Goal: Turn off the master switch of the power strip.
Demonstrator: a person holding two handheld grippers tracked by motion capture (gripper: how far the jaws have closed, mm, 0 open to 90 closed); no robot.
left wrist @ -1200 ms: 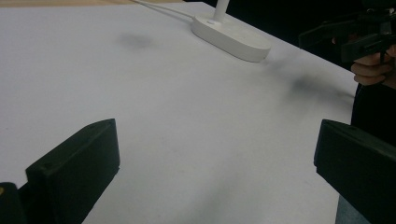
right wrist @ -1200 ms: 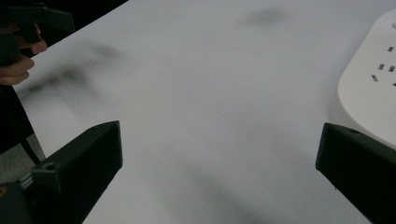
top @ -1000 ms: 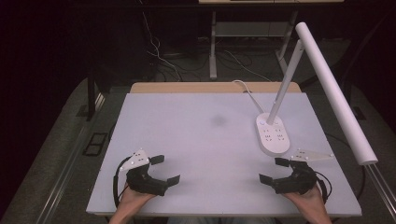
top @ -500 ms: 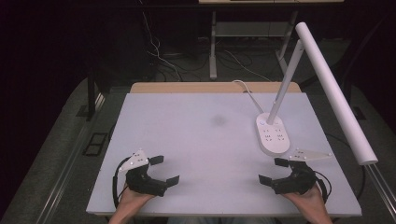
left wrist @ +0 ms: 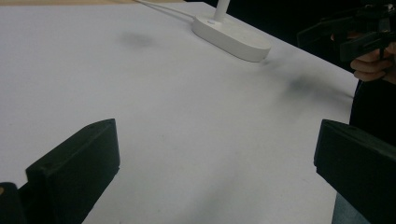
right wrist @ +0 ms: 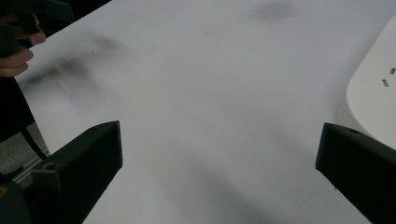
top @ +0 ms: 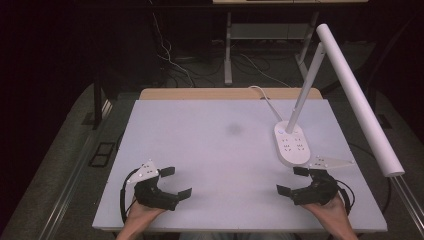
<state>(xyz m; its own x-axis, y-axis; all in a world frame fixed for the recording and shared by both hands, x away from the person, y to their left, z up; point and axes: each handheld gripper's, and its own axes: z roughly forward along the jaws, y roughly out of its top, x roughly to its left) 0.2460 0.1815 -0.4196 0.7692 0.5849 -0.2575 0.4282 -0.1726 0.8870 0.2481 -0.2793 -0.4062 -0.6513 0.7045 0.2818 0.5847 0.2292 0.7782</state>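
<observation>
Two grippers rest at the near edge of the white table [top: 220, 150], the left gripper [top: 176, 182] at the left corner and the right gripper [top: 293, 180] at the right, each with its jaws spread wide and holding nothing. The high view shows the whole lamp [top: 320, 100], its long white tube slanting out over the table's right side. The left gripper view shows just the lamp's oval base [left wrist: 232, 35] and the other hand [left wrist: 373, 60] beyond it; the right gripper view shows that base [right wrist: 373, 98] just beside its own right jaw. The wide middle of the table lies bare between the grippers, with a faint grey smudge [top: 234, 129] toward the far side.
</observation>
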